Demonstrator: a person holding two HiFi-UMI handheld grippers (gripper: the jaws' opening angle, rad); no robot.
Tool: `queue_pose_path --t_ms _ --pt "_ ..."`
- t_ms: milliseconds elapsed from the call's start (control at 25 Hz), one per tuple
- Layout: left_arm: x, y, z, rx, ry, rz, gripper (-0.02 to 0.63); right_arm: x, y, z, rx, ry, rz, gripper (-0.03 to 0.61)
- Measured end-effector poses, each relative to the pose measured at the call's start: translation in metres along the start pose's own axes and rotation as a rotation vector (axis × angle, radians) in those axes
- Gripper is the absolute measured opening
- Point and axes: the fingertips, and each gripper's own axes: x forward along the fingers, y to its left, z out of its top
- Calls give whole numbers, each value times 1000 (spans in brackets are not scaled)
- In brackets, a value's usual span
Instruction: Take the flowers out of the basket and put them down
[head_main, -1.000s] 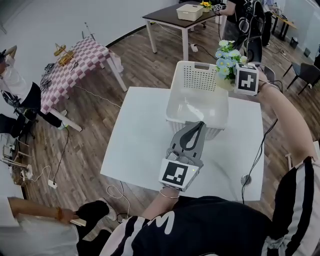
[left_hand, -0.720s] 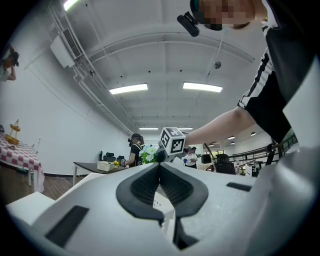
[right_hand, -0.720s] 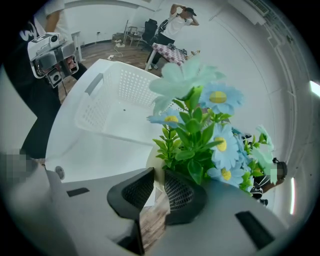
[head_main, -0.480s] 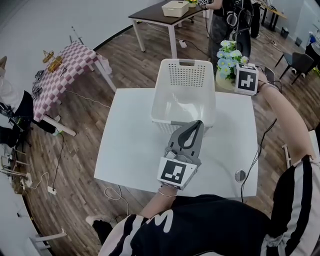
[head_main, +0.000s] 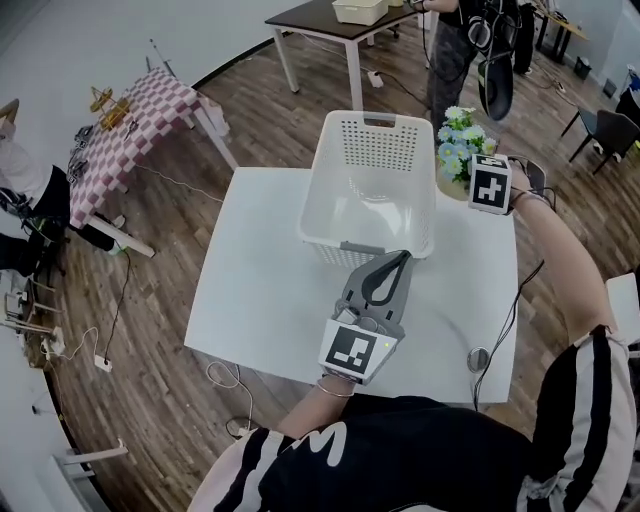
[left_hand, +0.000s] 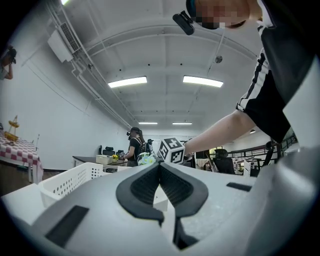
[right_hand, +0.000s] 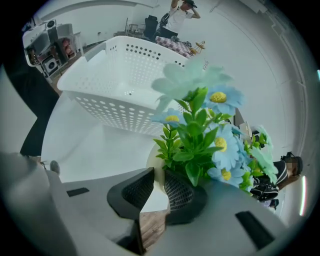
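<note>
Head view: flowers (head_main: 461, 141) upright.

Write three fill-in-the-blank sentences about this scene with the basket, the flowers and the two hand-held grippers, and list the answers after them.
1. The white basket on the table is ___.
2. The right hand-held gripper holds the flowers, whose petals are ___.
3. The left hand-held gripper has its jaws ___, with nothing between them.

Missing words: empty; blue; shut.
</note>
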Motion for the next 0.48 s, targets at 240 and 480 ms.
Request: queue_pose_path --t_ms 240,480 --pt "11 -10 -15 6 27 -8 5 44 24 -24 -19 45 46 75" --pt "-2 0 -16 33 1 15 6 73 41 -8 -33 62 68 75"
